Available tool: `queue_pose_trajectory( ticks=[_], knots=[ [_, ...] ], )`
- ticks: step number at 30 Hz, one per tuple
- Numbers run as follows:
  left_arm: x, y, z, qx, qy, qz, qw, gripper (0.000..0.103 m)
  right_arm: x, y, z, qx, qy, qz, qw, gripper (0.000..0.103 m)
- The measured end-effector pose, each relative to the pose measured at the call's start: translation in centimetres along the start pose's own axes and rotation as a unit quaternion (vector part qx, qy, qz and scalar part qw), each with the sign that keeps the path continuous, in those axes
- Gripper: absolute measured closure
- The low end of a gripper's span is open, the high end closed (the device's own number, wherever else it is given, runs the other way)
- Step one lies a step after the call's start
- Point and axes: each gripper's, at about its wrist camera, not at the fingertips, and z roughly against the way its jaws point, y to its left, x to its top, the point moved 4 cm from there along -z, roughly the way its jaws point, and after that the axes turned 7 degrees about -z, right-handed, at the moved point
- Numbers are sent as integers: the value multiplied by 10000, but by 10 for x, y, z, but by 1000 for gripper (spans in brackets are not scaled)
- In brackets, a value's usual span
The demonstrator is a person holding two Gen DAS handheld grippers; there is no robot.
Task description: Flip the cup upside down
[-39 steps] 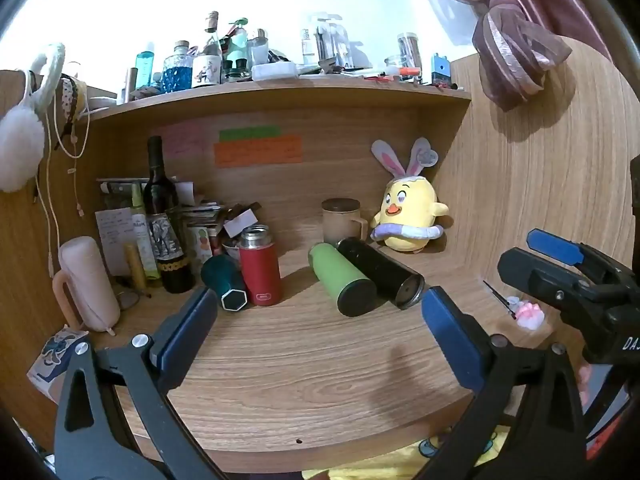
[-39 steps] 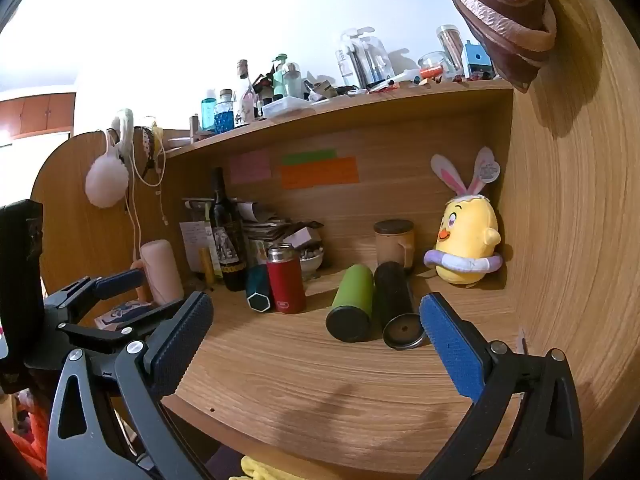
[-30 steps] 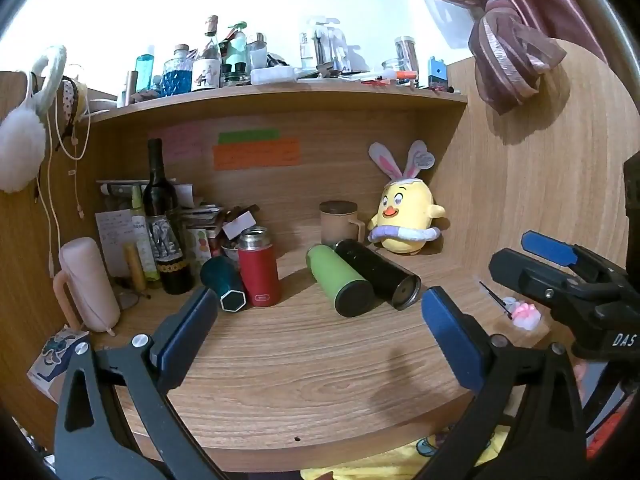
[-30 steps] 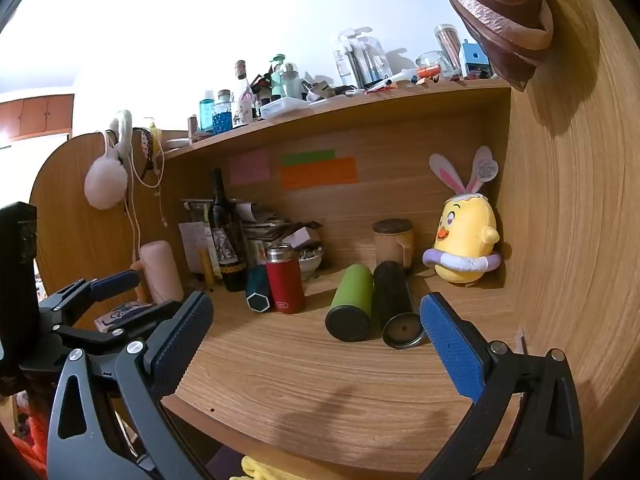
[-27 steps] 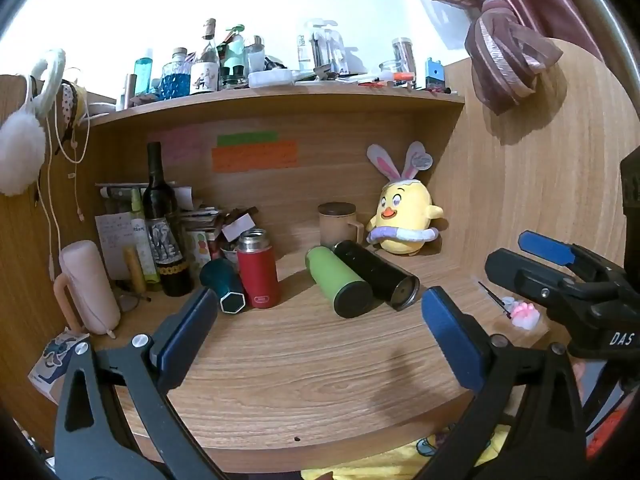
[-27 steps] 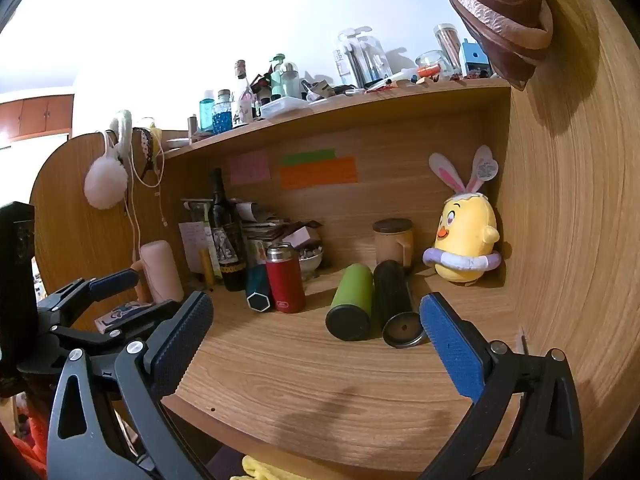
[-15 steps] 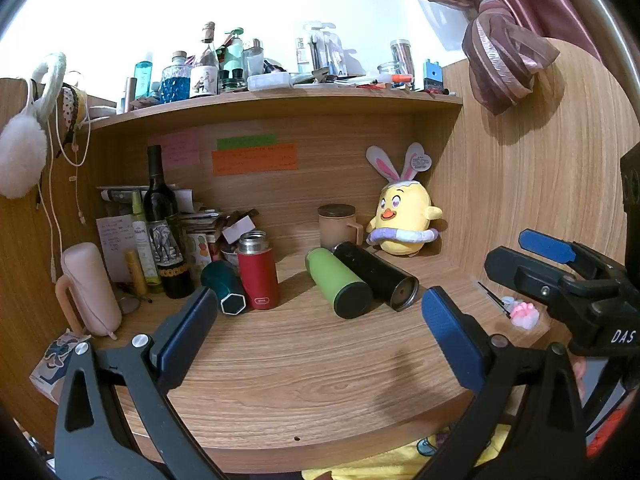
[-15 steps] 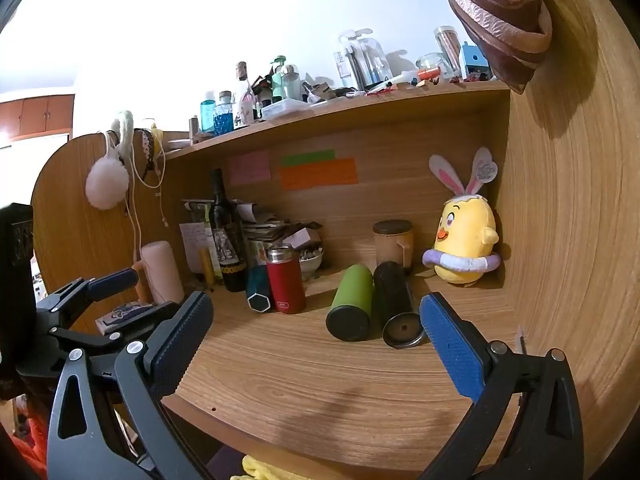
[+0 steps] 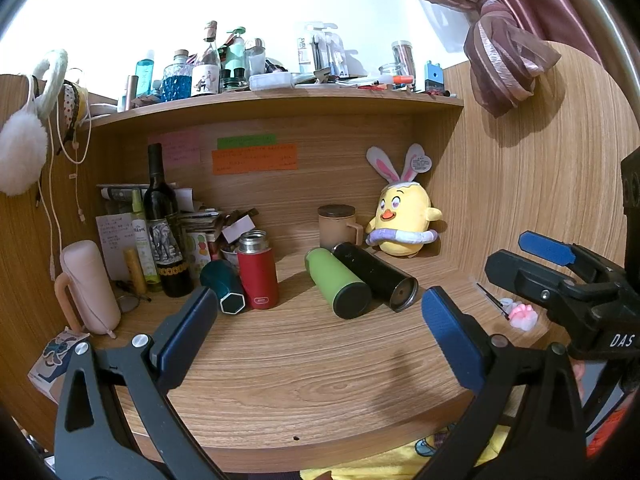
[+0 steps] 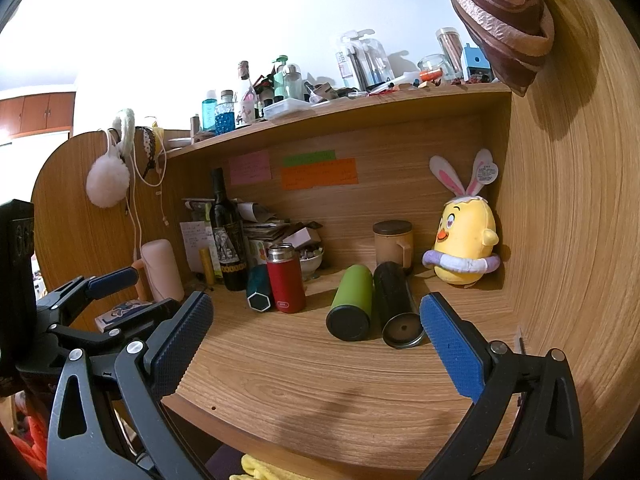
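Several cups are on the wooden desk (image 9: 304, 364). A red flask (image 9: 257, 275) (image 10: 285, 278) stands upright. A teal cup (image 9: 224, 292) (image 10: 260, 288) leans beside it. A green tumbler (image 9: 338, 282) (image 10: 351, 302) and a black tumbler (image 9: 374, 276) (image 10: 396, 304) lie on their sides. A lidded tan mug (image 9: 338, 226) (image 10: 393, 242) stands behind them. My left gripper (image 9: 316, 332) is open and empty, short of the cups. My right gripper (image 10: 316, 332) is open and empty too; it also shows in the left wrist view (image 9: 532, 258).
A wine bottle (image 9: 162, 220), papers and boxes crowd the back left. A pink mug (image 9: 86, 286) stands at the far left. A yellow chick plush (image 9: 402, 220) sits in the back right corner. A small pink item (image 9: 522, 316) lies at right. A cluttered shelf (image 9: 280, 98) overhangs.
Both views have shifted only slightly; the left gripper has eased back and up a little. Nothing on the desk has moved and both grippers stay open.
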Motion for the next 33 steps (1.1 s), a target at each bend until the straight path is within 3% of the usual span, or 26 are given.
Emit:
queue_pose_trajectory(
  ticks=[33],
  knots=[
    [0, -1, 2, -13, -23, 5, 10000, 0, 1, 0, 1, -6, -8, 26, 10000, 0]
  ],
)
